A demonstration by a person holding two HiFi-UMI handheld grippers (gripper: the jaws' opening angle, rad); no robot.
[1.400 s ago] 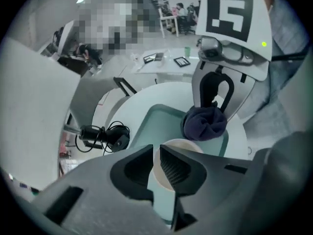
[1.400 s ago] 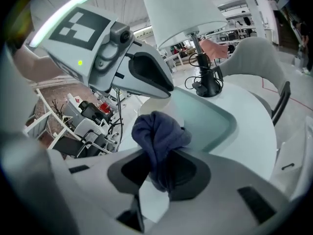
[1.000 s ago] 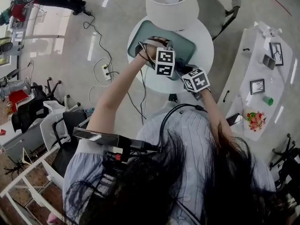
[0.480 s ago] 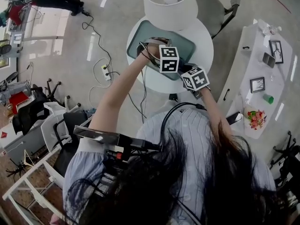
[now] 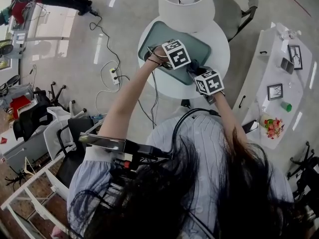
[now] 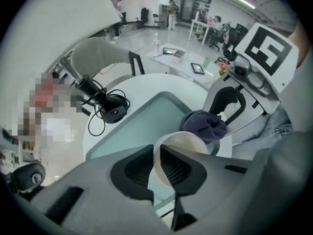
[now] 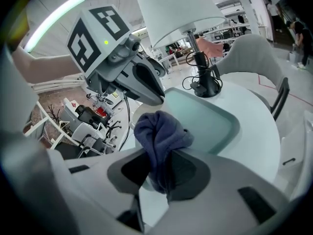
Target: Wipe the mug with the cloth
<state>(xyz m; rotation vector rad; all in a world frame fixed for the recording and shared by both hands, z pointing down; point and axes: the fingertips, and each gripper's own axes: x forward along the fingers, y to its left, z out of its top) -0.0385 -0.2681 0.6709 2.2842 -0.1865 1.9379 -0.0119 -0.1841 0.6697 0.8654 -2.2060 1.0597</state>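
Mug (image 6: pixel 187 142), cream, gripped by its rim in the left gripper (image 6: pixel 157 156); dark blue cloth (image 7: pixel 159 131), clamped bunched in the right gripper (image 7: pixel 164 168), sits just beyond the mug's far rim.

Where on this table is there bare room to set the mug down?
The teal tray is bare across its middle, between the lamp base with its coiled cable and the mug. The white table beside the tray, toward the chair, is bare too. Crowded where the left gripper holds the mug by the cloth in the right gripper.
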